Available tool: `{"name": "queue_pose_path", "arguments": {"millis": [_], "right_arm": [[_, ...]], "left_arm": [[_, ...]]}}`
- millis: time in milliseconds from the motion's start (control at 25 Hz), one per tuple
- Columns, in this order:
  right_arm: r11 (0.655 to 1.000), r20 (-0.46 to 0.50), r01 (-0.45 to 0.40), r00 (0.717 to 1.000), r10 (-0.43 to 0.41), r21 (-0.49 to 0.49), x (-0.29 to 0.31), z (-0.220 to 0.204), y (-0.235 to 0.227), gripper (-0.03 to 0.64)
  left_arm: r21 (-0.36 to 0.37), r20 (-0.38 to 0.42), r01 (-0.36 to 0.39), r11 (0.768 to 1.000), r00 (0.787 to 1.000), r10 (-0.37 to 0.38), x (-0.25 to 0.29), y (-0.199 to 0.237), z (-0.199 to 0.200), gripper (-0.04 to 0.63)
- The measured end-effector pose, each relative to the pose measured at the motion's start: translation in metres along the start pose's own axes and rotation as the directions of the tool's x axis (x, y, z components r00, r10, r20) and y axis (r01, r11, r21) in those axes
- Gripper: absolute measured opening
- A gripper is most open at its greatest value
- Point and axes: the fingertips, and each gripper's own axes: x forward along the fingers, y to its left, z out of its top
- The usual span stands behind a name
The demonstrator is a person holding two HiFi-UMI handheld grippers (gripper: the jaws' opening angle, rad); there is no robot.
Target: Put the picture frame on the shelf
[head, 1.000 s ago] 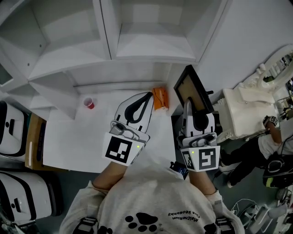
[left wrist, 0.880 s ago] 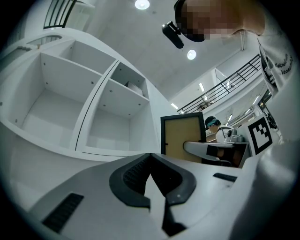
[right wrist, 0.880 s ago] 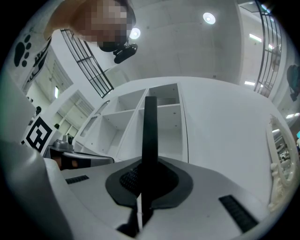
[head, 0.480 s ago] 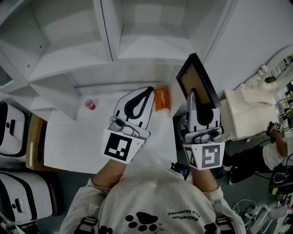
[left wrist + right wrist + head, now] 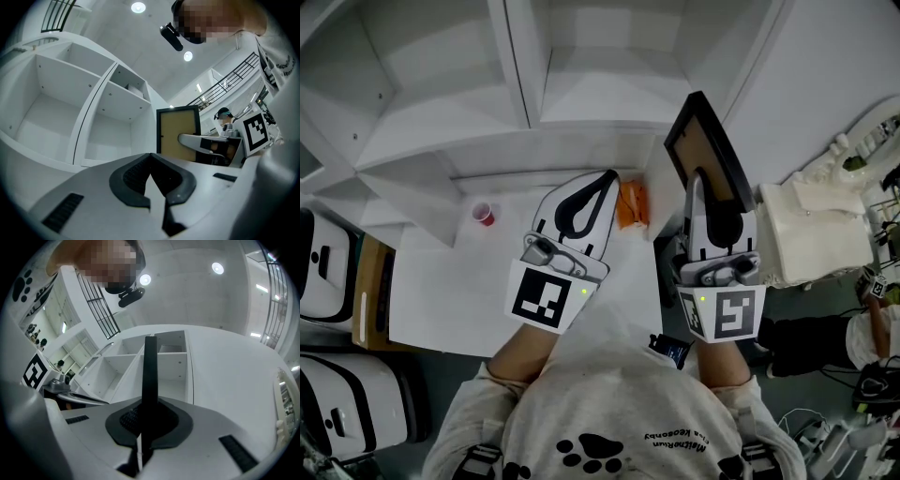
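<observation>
Black picture frame (image 5: 712, 155): clamped edge-on in the right gripper (image 5: 701, 192)
White shelf (image 5: 609, 112): ahead of both grippers
Left gripper (image 5: 607, 176): closed, empty

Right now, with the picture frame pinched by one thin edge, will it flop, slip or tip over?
Probably stiff: the picture frame stands straight from the right tongs without sagging. It might twist or slip, since only its narrow edge is pinched. Set on that thin edge on the shelf, it would likely tip.

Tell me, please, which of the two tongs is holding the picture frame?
The right tongs, clamped on the black picture frame by its edge; the left tongs are shut on nothing.
</observation>
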Motion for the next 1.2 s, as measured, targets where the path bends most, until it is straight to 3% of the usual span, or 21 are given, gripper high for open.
{"name": "queue_pose_path", "arguments": {"millis": [880, 1200], "right_arm": [[0.991, -0.005, -0.009, 1.0, 0.009, -0.135, 0.047, 0.005, -0.006, 0.04], [0.951, -0.079, -0.035, 0.997, 0.011, -0.308, 0.061, -0.003, -0.002, 0.04]], "left_arm": [[0.004, 0.01, -0.008, 1.0, 1.0, 0.008, 0.011, 0.018, 0.001, 0.02], [0.005, 0.014, -0.008, 1.0, 1.0, 0.007, 0.015, 0.017, 0.001, 0.02]]}}
